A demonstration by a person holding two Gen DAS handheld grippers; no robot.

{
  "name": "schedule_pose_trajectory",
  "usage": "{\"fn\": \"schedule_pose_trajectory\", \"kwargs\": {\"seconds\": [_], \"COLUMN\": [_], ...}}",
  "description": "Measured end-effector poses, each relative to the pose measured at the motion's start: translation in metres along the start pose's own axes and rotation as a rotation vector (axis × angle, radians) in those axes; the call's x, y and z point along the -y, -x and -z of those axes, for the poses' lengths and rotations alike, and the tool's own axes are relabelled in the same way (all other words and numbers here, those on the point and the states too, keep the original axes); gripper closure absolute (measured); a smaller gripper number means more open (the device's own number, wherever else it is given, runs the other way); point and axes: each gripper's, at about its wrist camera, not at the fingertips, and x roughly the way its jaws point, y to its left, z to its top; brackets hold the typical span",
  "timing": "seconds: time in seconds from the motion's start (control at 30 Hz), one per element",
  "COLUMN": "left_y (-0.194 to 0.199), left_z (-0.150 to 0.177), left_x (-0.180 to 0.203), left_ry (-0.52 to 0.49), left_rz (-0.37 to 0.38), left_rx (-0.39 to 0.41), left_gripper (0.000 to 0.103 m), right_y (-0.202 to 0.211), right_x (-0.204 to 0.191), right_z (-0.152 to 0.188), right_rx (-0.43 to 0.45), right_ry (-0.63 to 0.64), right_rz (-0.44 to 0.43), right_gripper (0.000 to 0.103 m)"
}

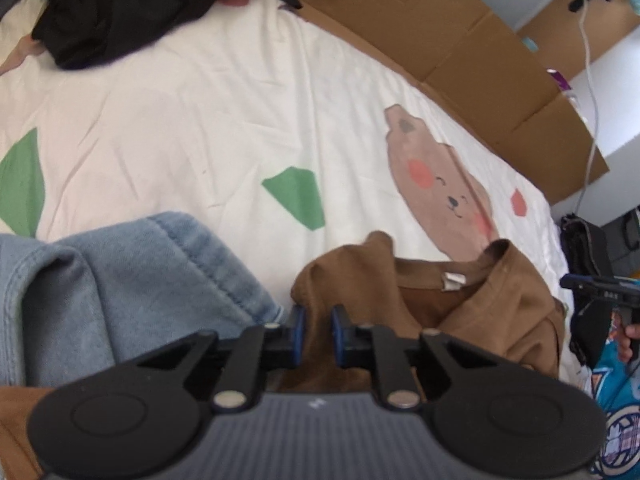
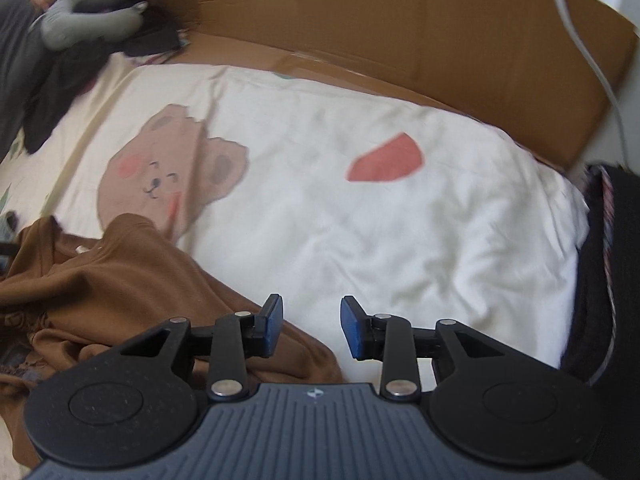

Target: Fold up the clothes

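A crumpled brown shirt point(image 1: 492, 304) lies on the white bear-print bedsheet point(image 1: 200, 120), its neckline and label facing up. My left gripper point(image 1: 318, 332) is shut on a fold of the shirt near the collar, with brown cloth pinched between the blue pads. A light blue denim garment point(image 1: 120, 280) sits just left of it. In the right wrist view the brown shirt point(image 2: 120, 288) spreads at lower left. My right gripper point(image 2: 312, 326) hangs open over the sheet point(image 2: 400, 240) at the shirt's edge, nothing between its fingers.
A black garment point(image 1: 120, 8) is heaped at the far end of the bed. Cardboard point(image 2: 400, 40) lines the bed's far side, with a white cable point(image 2: 592, 64) hanging over it. A dark cloth point(image 2: 608, 280) lies at the right edge, a grey cushion point(image 2: 88, 20) at top left.
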Motion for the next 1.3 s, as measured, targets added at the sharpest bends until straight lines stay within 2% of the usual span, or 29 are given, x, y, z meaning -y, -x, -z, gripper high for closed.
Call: {"fn": "schedule_pose_trajectory", "kwargs": {"seconds": [0.17, 0.33, 0.43, 0.53, 0.7, 0.87, 1.0, 1.17, 1.3], "left_y": [-0.003, -0.013, -0.015, -0.007, 0.014, 0.030, 0.035, 0.040, 0.042], "left_z": [-0.004, -0.007, -0.008, -0.008, -0.014, -0.017, -0.017, -0.014, -0.011], "left_x": [0.001, -0.002, -0.003, 0.005, 0.013, 0.014, 0.018, 0.025, 0.025], "left_ry": [-0.004, 0.022, 0.026, -0.030, -0.088, -0.124, -0.142, -0.167, -0.178], "left_rz": [-0.050, -0.056, -0.068, -0.093, -0.126, -0.143, -0.143, -0.143, -0.152], "left_rx": [-0.002, -0.022, -0.027, -0.016, 0.025, 0.037, 0.038, 0.048, 0.049], "left_gripper": [0.088, 0.088, 0.098, 0.098, 0.099, 0.099, 0.099, 0.099, 0.099], "right_y": [-0.013, -0.030, -0.035, -0.034, -0.034, -0.047, -0.046, -0.041, -0.037], "right_x": [-0.016, -0.020, -0.022, -0.021, -0.002, 0.006, -0.005, 0.002, 0.000], "right_z": [-0.004, 0.003, 0.008, 0.012, 0.012, 0.018, 0.026, 0.035, 0.041], "right_rx": [-0.019, -0.067, -0.090, -0.094, -0.094, -0.139, -0.154, -0.163, -0.167], "right_ry": [0.099, 0.149, 0.177, 0.204, 0.139, 0.167, 0.207, 0.125, 0.104], "right_rz": [-0.024, -0.032, -0.047, -0.041, -0.025, -0.014, -0.004, -0.021, -0.002], "right_gripper": [0.056, 0.056, 0.056, 0.056, 0.056, 0.056, 0.056, 0.056, 0.057]}}
